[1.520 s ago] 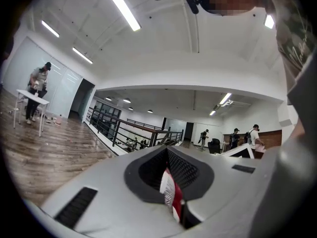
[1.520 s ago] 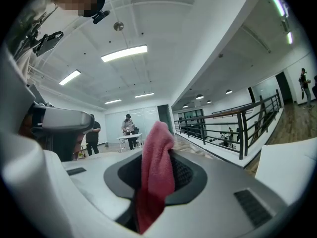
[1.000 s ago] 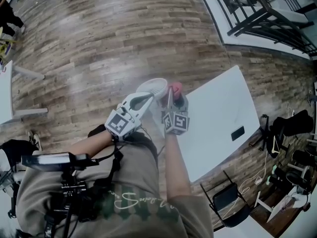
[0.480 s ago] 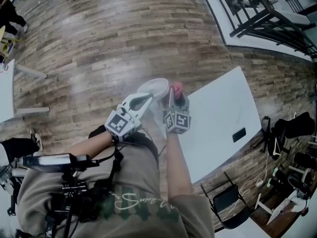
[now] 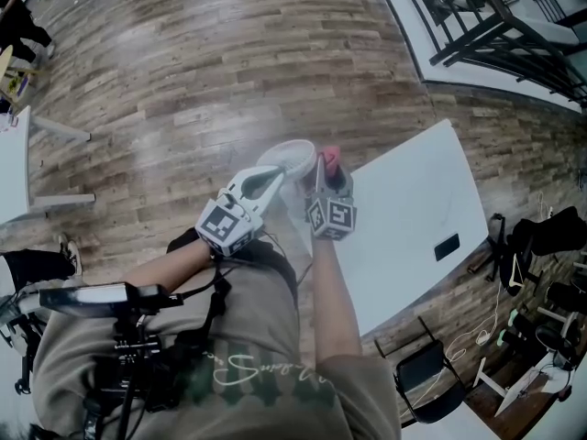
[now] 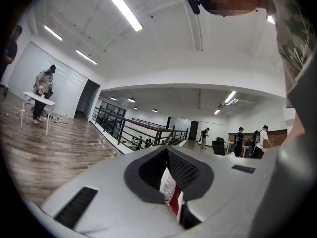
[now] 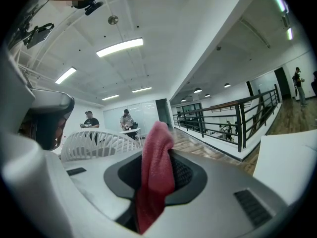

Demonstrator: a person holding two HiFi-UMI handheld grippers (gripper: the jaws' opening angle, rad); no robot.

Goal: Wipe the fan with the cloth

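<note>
A white round fan (image 5: 286, 157) stands on the wooden floor just ahead of both grippers; its ribbed grille (image 7: 99, 142) shows at the left of the right gripper view. My right gripper (image 5: 326, 170) is shut on a pink-red cloth (image 5: 328, 161), which sticks up from between its jaws and hangs down over them (image 7: 154, 162). The cloth is close beside the fan's right edge; I cannot tell whether it touches. My left gripper (image 5: 273, 180) reaches to the fan's near rim. Its jaws are shut, with a thin red-and-white tag (image 6: 171, 191) pinched between them.
A white table (image 5: 413, 209) stands to the right with a small black object (image 5: 444, 247) on it. A black railing (image 5: 495, 26) runs along the far right. A black chair (image 5: 424, 374) stands at the lower right. Another white table (image 5: 11, 168) is at the left.
</note>
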